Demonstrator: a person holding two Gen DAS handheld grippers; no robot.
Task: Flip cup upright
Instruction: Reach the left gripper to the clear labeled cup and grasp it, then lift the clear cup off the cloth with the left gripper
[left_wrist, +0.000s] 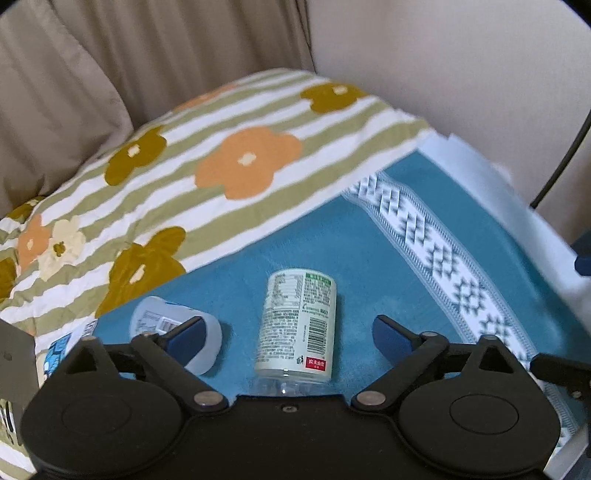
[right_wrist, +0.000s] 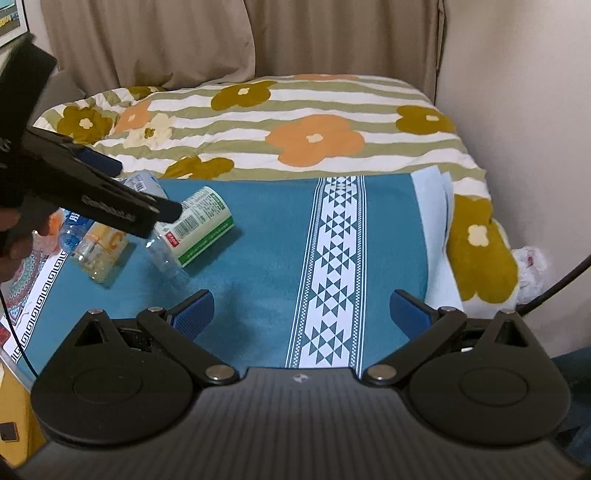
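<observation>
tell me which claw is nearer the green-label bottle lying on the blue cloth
Left. The left claw is open right over the green-label bottle, its fingers either side of it. The right claw is open too, but hangs apart, over bare blue cloth to the bottle's right.

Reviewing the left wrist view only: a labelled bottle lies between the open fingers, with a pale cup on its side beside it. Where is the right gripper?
Observer: The right gripper is open over bare blue cloth, gripping nothing.
Reviewer: Anything else near the bottle?
Observer: A clear container with a yellow label lies on its side, left of the labelled bottle.
Reviewer: Is the right gripper close to the cup?
Observer: No; the cup lies beyond the left gripper, on the far side from it.
</observation>
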